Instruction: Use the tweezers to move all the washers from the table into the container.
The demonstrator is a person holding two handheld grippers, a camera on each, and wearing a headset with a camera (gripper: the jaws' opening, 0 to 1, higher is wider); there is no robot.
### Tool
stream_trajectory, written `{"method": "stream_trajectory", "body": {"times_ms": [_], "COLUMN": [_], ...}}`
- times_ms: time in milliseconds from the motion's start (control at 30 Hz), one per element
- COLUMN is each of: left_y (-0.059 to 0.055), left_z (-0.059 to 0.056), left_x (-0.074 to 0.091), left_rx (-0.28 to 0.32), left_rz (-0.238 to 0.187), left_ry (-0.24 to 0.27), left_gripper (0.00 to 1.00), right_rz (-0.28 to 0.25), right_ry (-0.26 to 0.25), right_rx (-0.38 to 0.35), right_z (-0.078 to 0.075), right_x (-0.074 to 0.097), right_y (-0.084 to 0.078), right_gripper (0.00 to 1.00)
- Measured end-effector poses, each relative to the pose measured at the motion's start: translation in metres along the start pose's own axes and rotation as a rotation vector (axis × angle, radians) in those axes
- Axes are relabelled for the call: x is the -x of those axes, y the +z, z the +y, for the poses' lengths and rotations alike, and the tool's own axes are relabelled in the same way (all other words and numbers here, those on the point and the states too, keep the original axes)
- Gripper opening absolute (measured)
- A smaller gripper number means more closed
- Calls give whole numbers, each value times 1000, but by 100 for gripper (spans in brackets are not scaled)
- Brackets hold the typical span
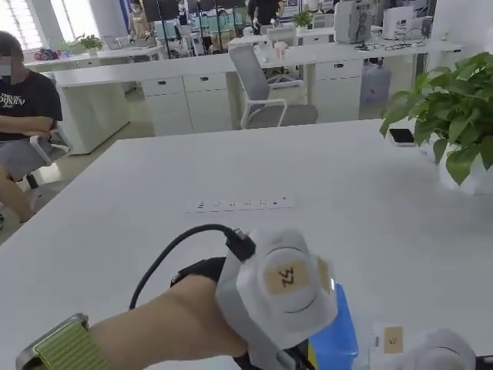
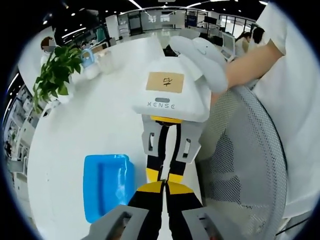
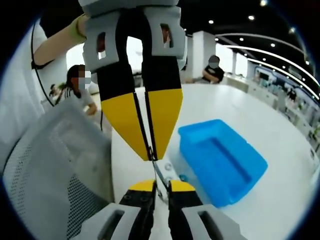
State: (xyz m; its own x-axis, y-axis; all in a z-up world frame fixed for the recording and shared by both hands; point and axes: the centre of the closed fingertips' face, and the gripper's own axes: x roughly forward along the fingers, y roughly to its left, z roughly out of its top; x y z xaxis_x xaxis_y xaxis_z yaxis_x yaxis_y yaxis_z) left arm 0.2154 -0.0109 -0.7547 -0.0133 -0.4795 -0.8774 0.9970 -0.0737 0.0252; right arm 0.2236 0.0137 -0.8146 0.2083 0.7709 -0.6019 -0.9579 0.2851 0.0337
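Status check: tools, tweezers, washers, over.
Left tool shut on tweezers; right tool at them, grip unclear. Washers on table beside blue container. Nothing blocking.

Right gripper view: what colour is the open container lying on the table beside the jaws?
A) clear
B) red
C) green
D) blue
D: the container is a bright blue tray with an open top, lying on the white table.

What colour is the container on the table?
The container is blue, clearest in the right gripper view.
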Motion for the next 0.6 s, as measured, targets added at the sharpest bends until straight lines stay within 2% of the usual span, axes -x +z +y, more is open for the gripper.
{"method": "stream_trajectory", "body": {"times_ms": [167, 267, 333, 500, 600], "left_y": [1, 1, 0, -2, -2], "left_z": [9, 11, 15, 15, 13], "left_x": [-1, -1, -1, -1, -2], "left_rx": [48, 111, 112, 121, 82], "left_rz": [-4, -7, -6, 6, 27], "left_ry": [14, -5, 1, -1, 11], "left_gripper": [0, 0, 0, 0, 0], "right_rz": [-12, -26, -31, -40, -45], "right_ry": [-3, 4, 1, 2, 4], "right_rx": [-57, -106, -120, -162, -172], "right_z": [-5, -6, -8, -12, -12], "right_x": [1, 1, 2, 2, 2], "right_y": [0, 0, 0, -3, -2], "right_gripper": [5, 6, 6, 7, 7]}}
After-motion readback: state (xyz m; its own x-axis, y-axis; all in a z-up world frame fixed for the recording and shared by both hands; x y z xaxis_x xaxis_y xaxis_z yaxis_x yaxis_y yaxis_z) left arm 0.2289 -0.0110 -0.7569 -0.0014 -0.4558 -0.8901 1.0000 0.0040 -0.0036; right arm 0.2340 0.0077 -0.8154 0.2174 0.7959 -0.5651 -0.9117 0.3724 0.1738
